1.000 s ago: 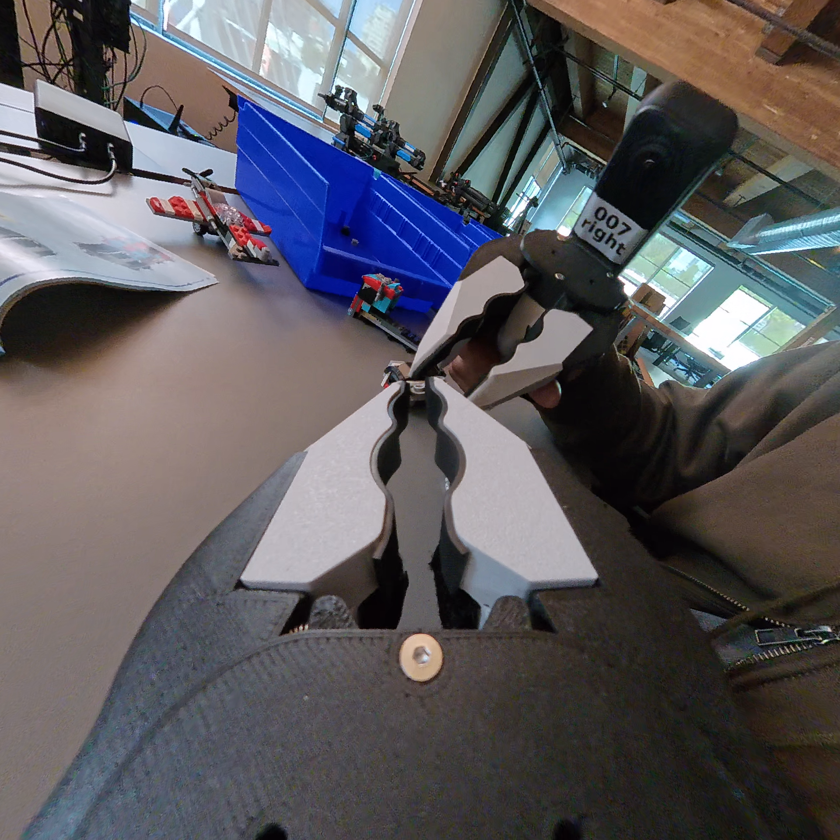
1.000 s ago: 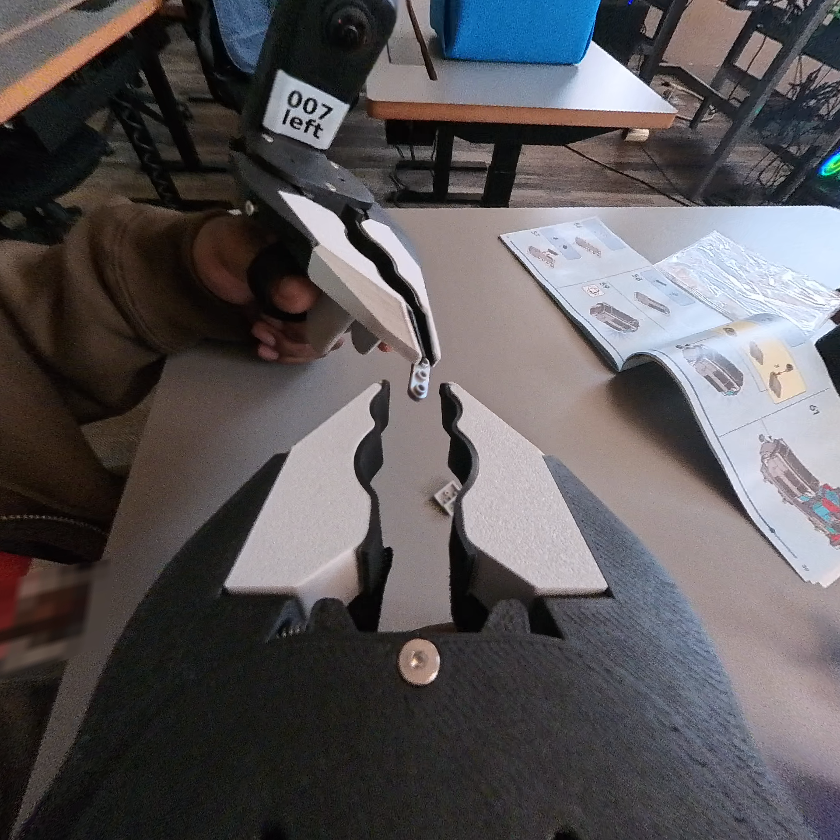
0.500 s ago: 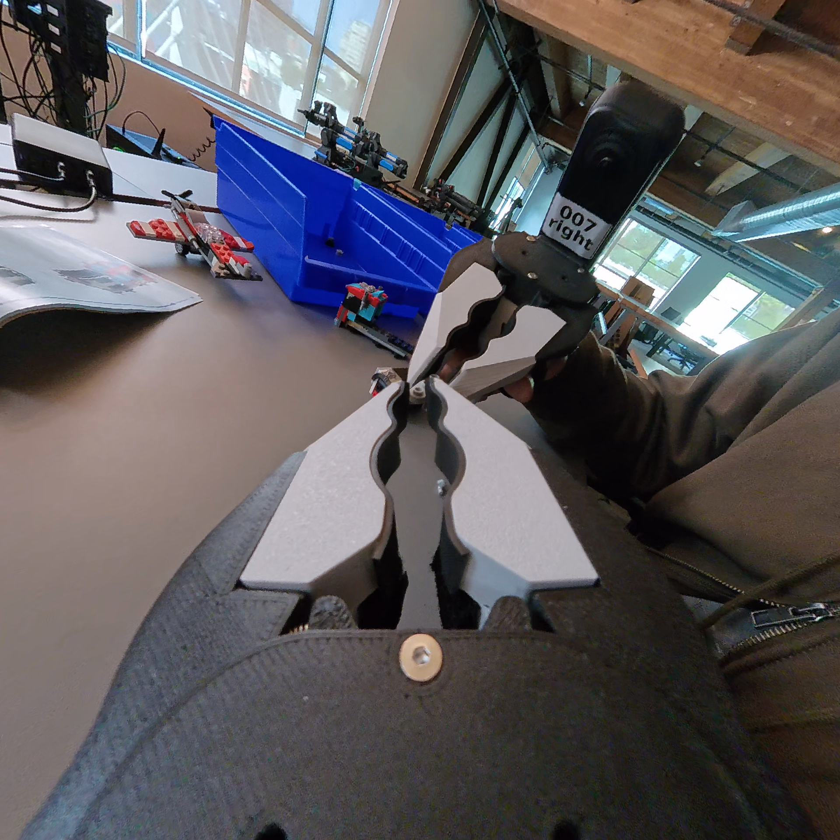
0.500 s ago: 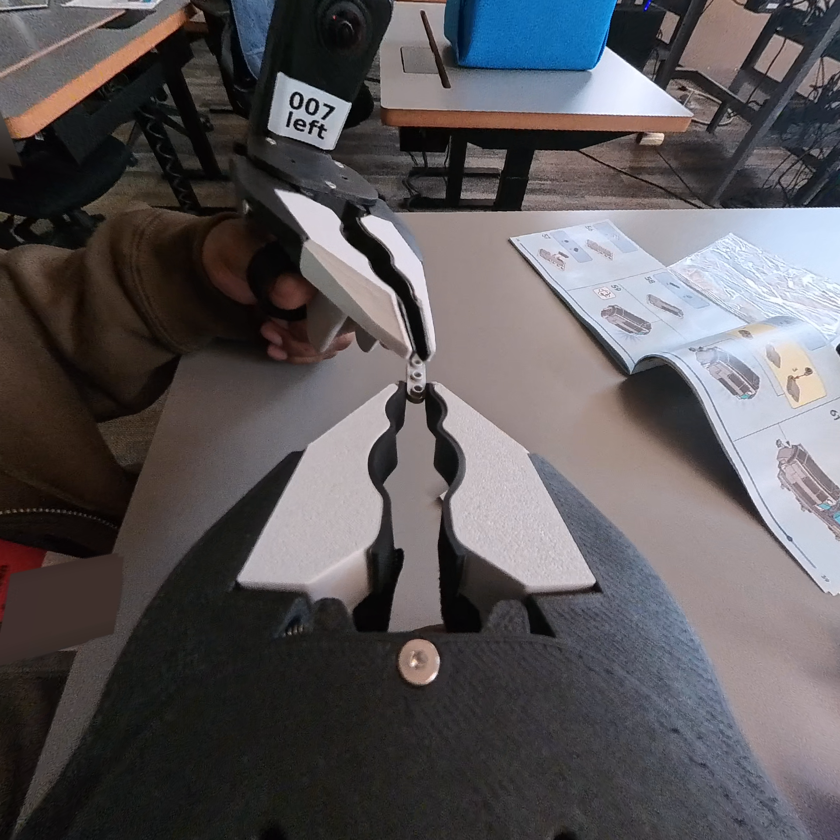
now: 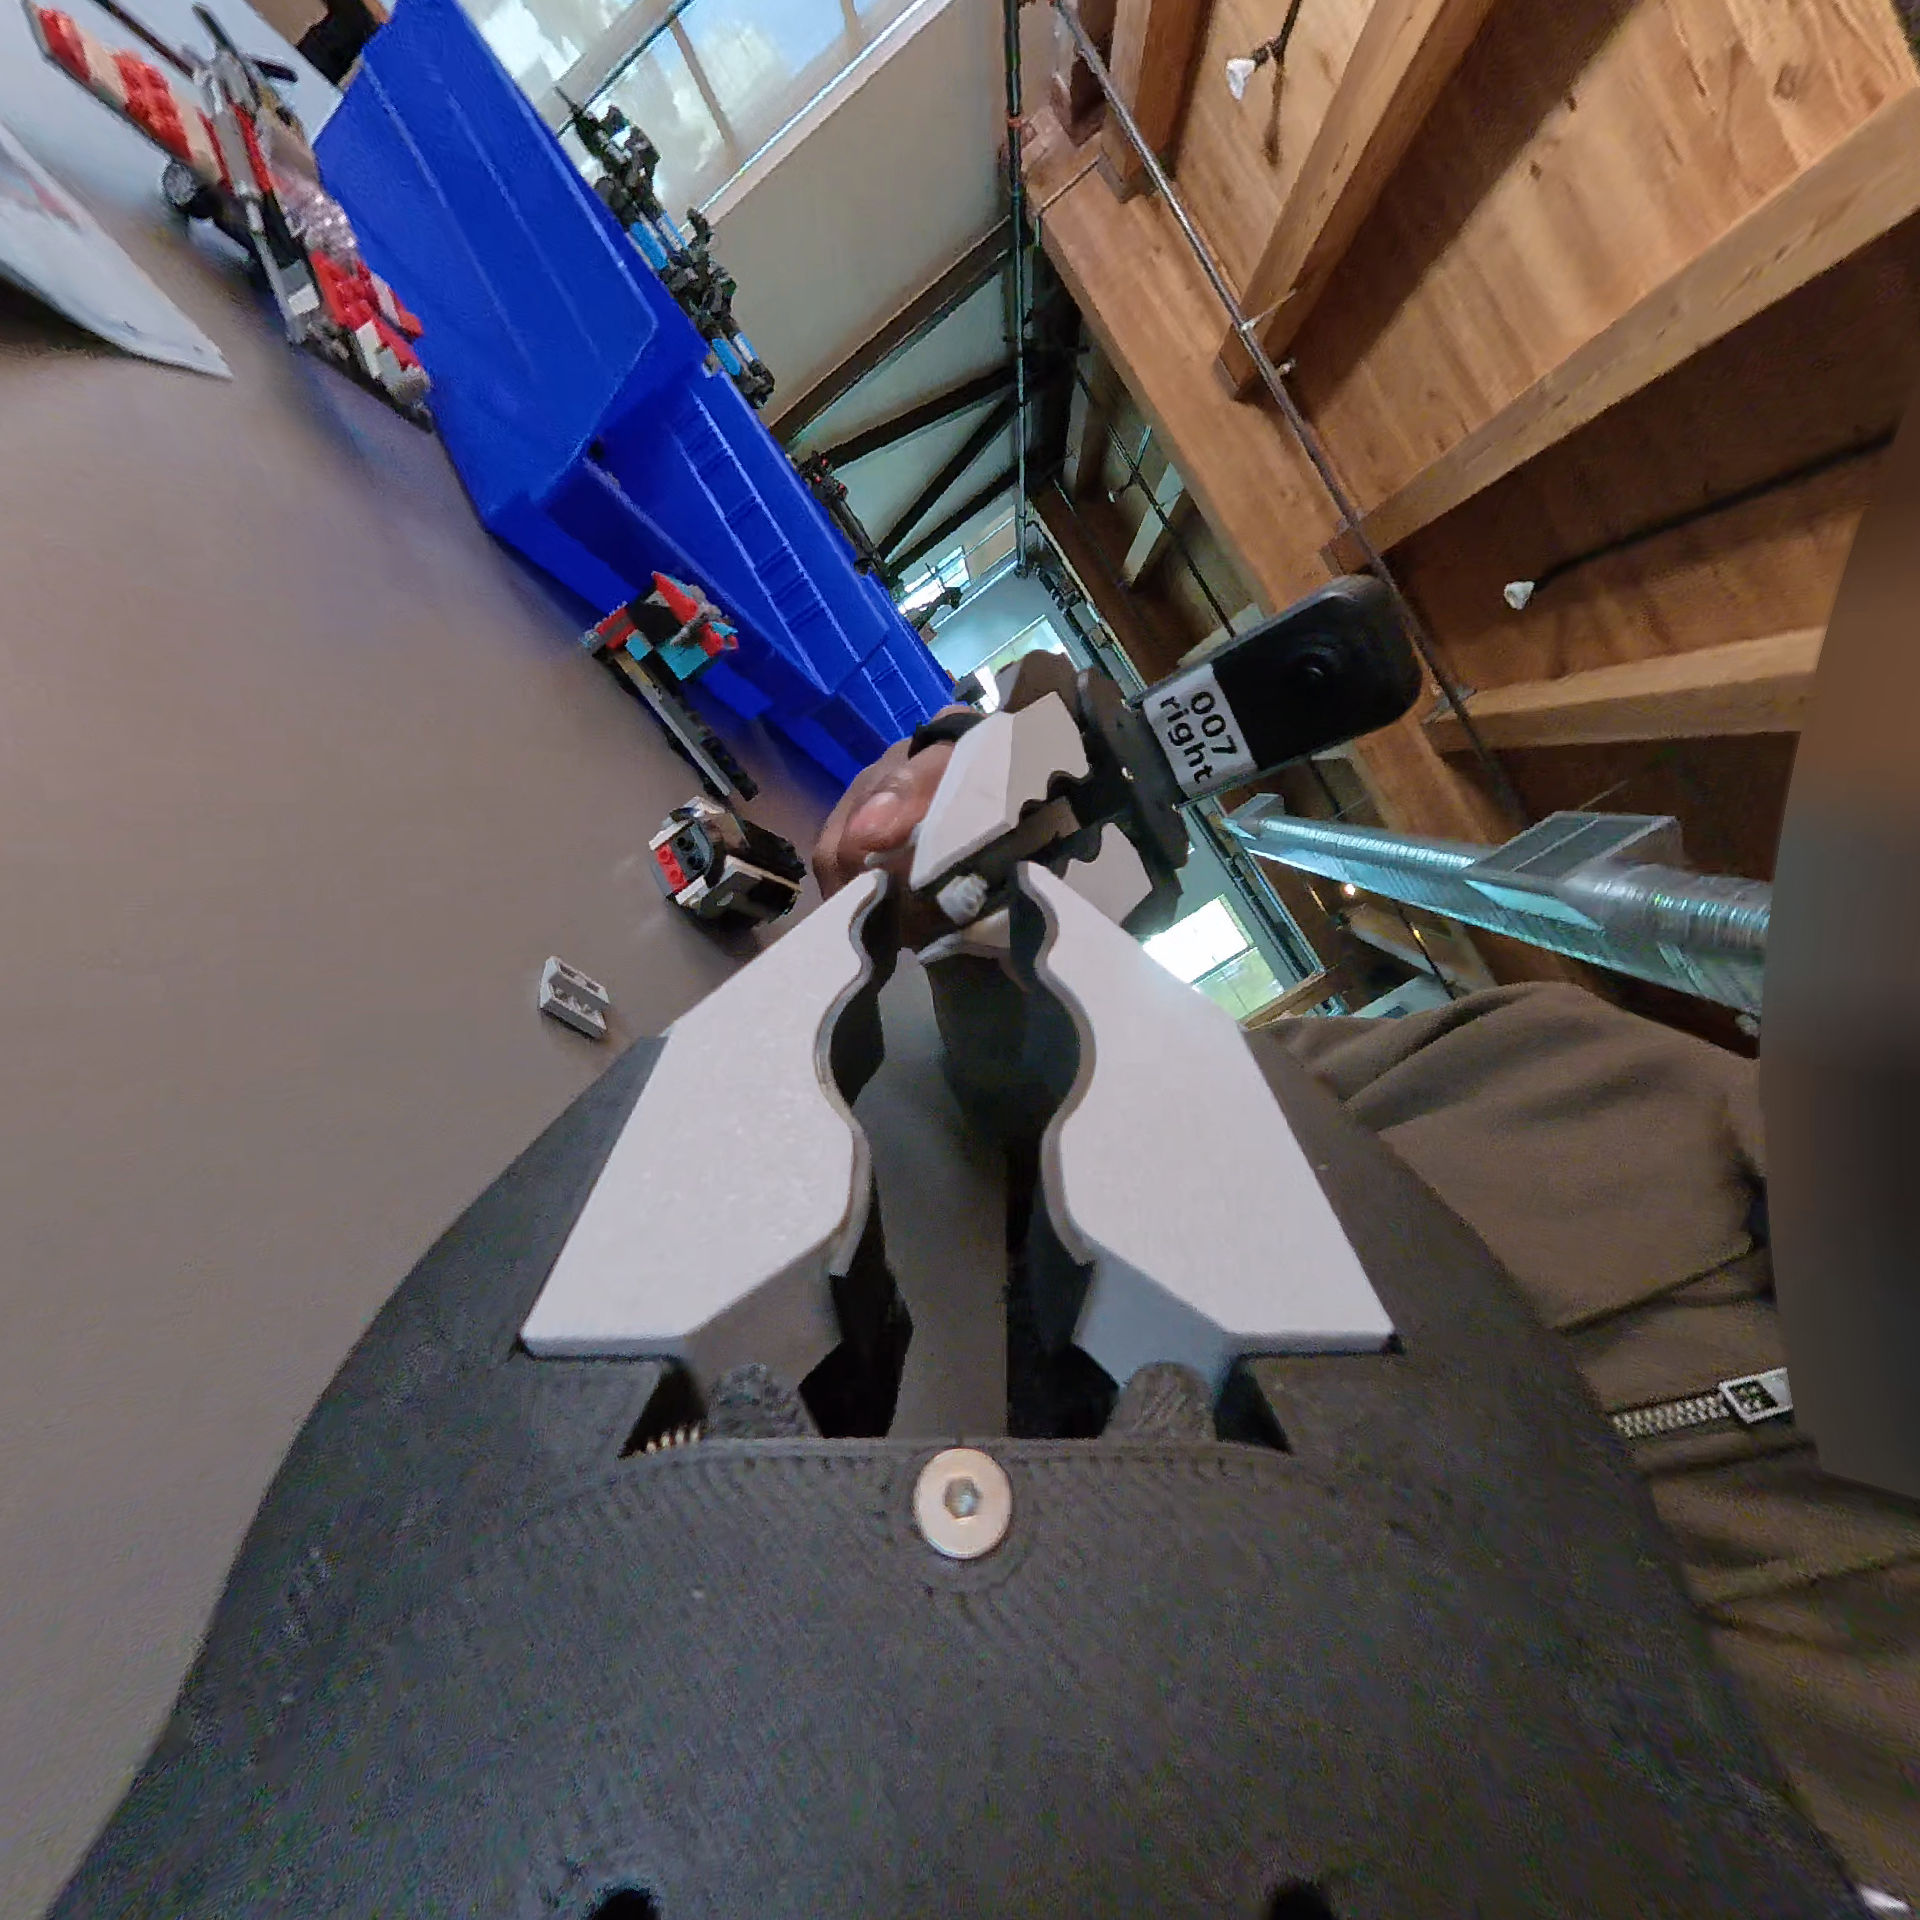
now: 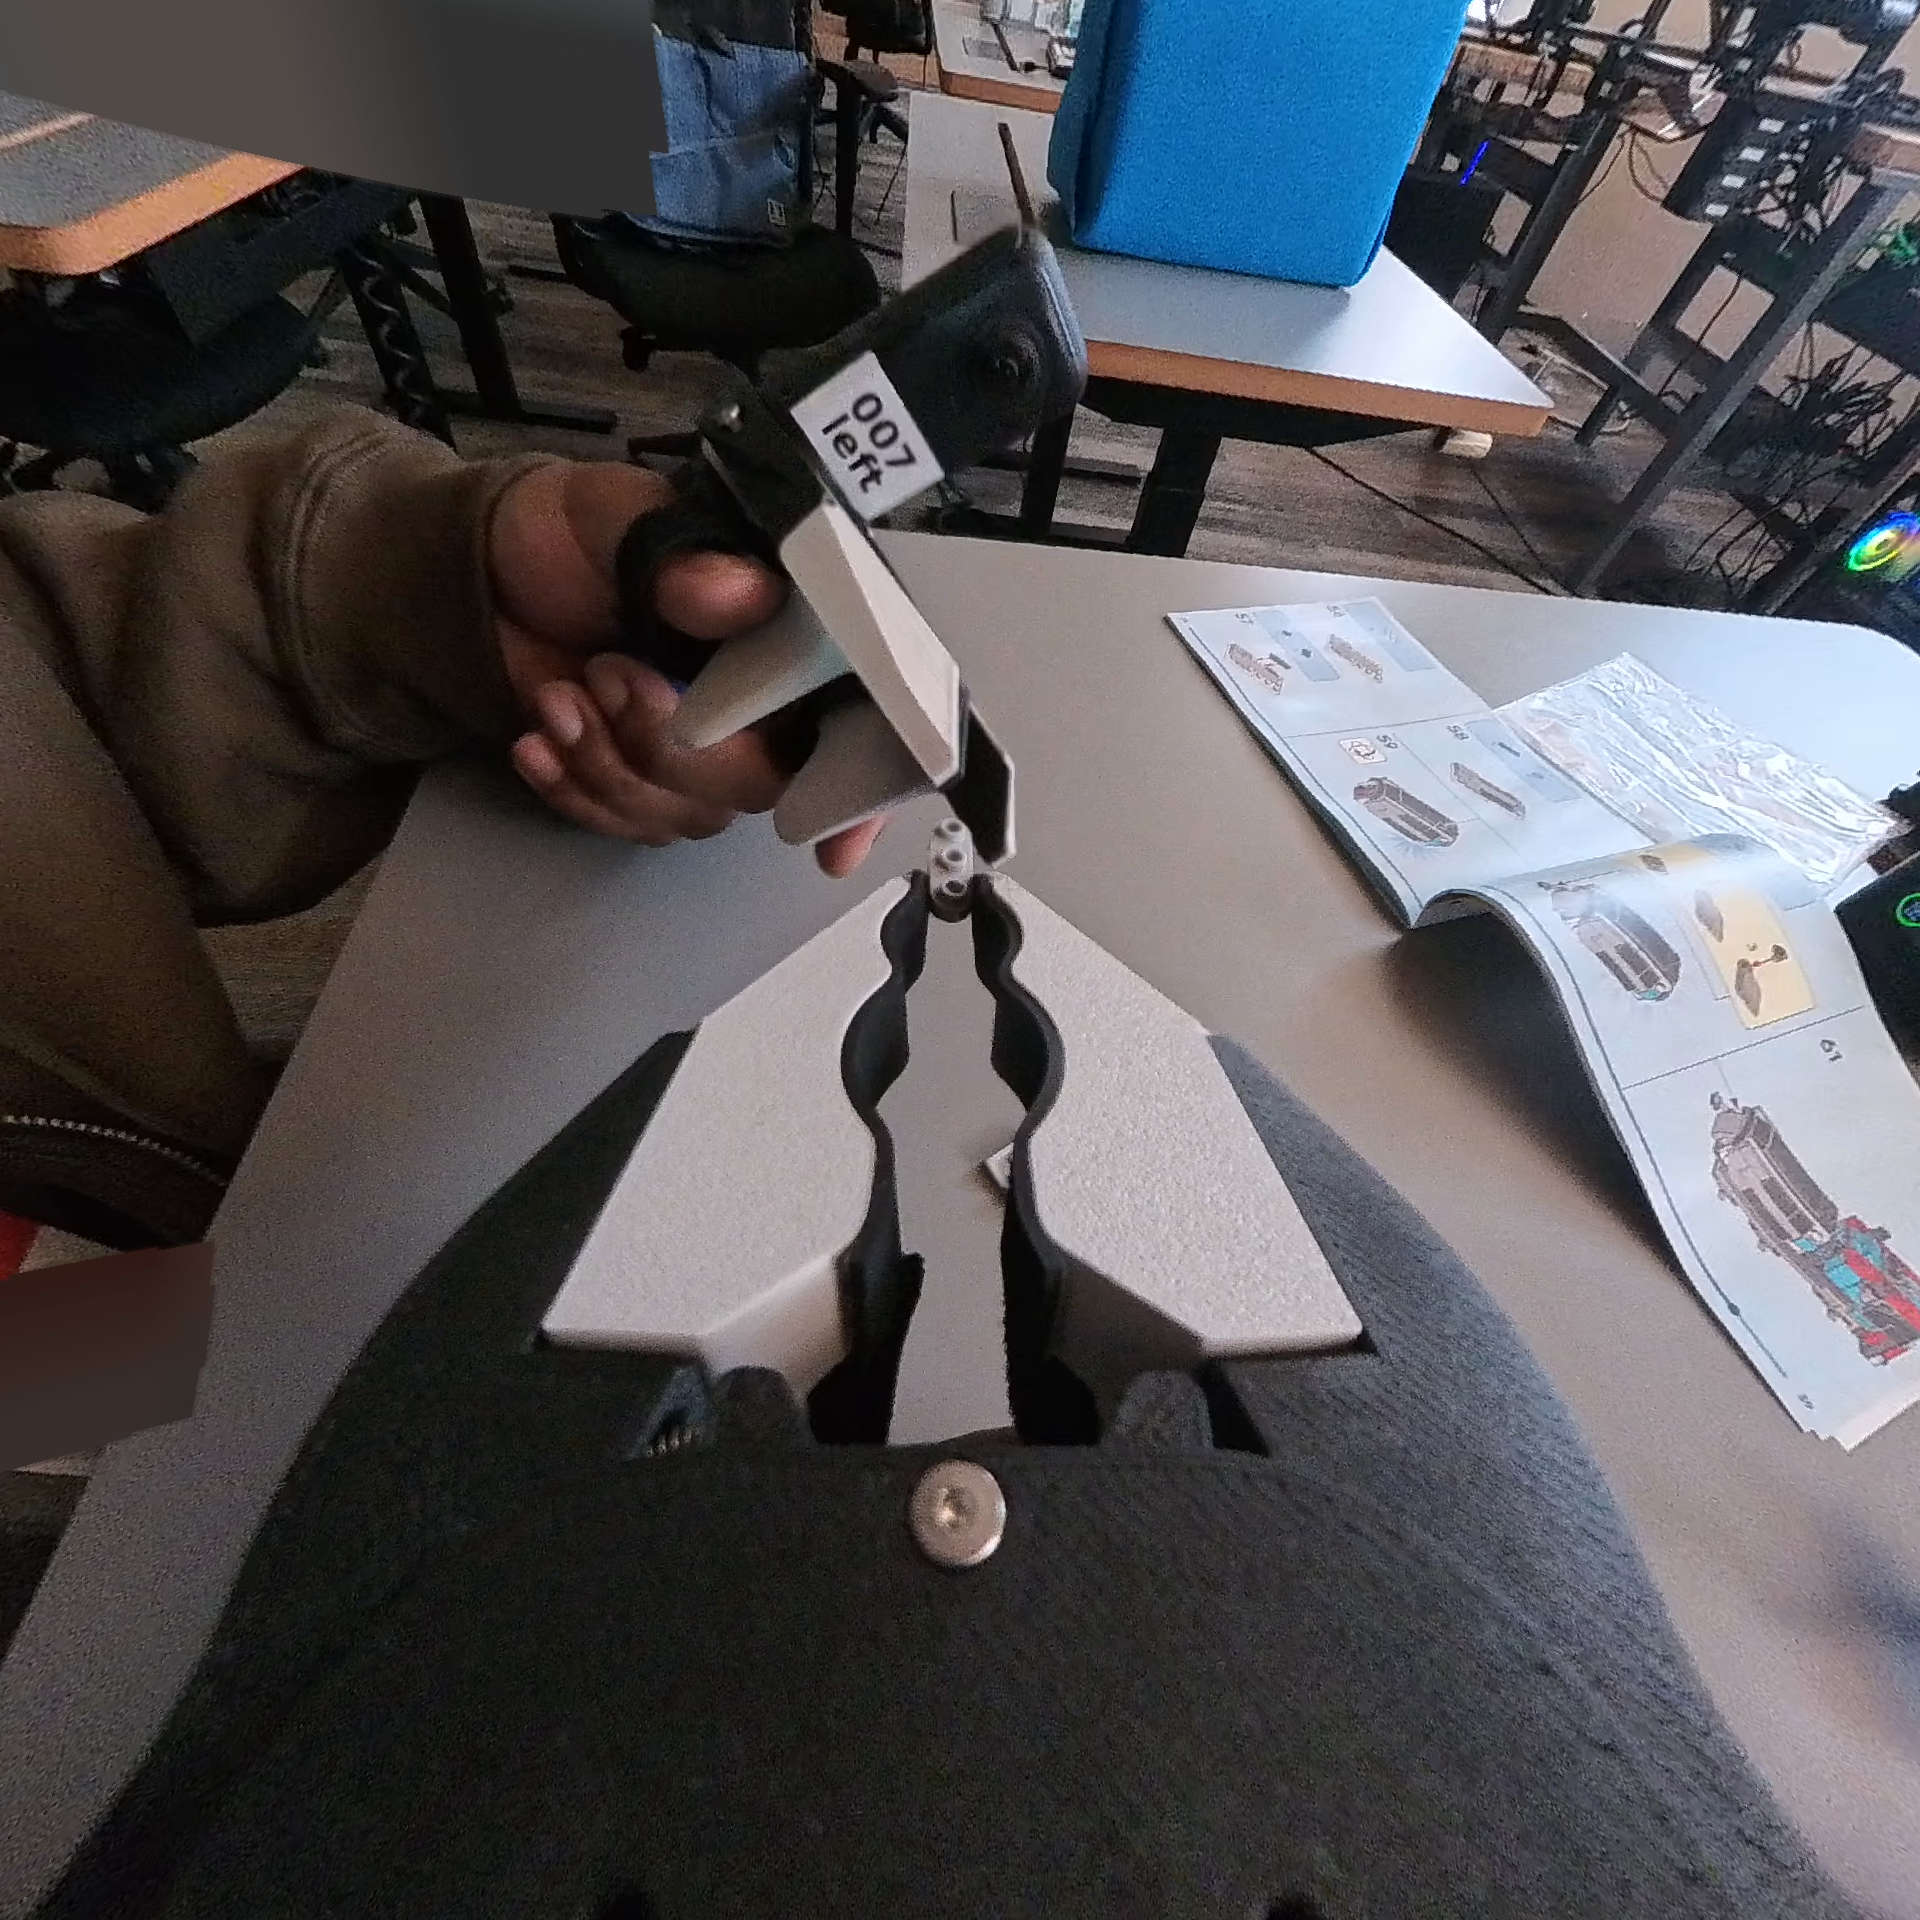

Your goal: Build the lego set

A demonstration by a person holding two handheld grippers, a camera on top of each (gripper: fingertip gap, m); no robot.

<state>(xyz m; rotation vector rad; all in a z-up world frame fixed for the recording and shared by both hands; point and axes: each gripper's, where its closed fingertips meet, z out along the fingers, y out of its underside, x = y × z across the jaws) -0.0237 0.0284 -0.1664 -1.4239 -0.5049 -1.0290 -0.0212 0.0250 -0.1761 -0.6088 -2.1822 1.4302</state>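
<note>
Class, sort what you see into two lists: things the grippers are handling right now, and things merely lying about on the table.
In hand:
right gripper, pinching a small light-grey studded plate
left gripper, open, its tips beside that plate

Lying about:
small grey brick
black-and-red build
red-and-teal build
blue bin
instruction booklet
clear plastic bag

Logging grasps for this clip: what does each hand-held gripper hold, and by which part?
The right hand-held gripper pinches a small grey studded piece by its lower end. The left hand-held gripper is open, holding nothing.
</note>
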